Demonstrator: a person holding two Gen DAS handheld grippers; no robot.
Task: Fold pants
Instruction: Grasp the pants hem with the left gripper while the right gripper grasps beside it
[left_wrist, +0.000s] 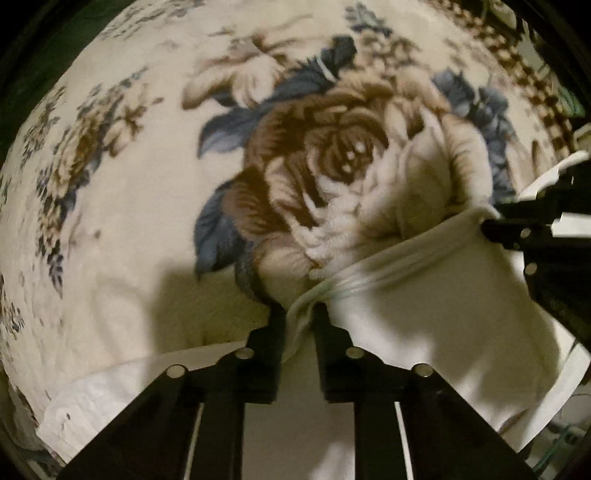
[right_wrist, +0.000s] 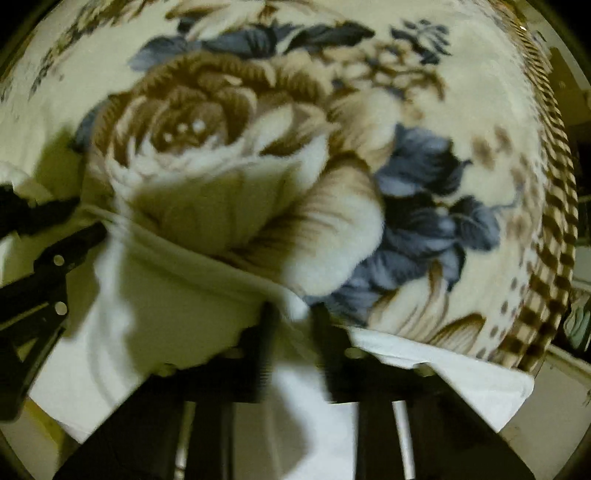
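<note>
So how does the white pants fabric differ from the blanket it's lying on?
The pants are plain off-white; the blanket is cream with brown roses and blue leaves. The pants look smooth and thin, the blanket plush. The pants' edge is bunched in both grippers; the blanket lies spread. Both are pale cloth.

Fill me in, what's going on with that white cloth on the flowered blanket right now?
A person is working two handheld grippers on a pair of white pants spread over a floral blanket. The left gripper is shut on a bunched bit of the pants' edge, and the right gripper is shut on the same edge further along. The hem runs taut between the two pinch points. No fold is visible yet; both views are somewhat blurred.
</note>
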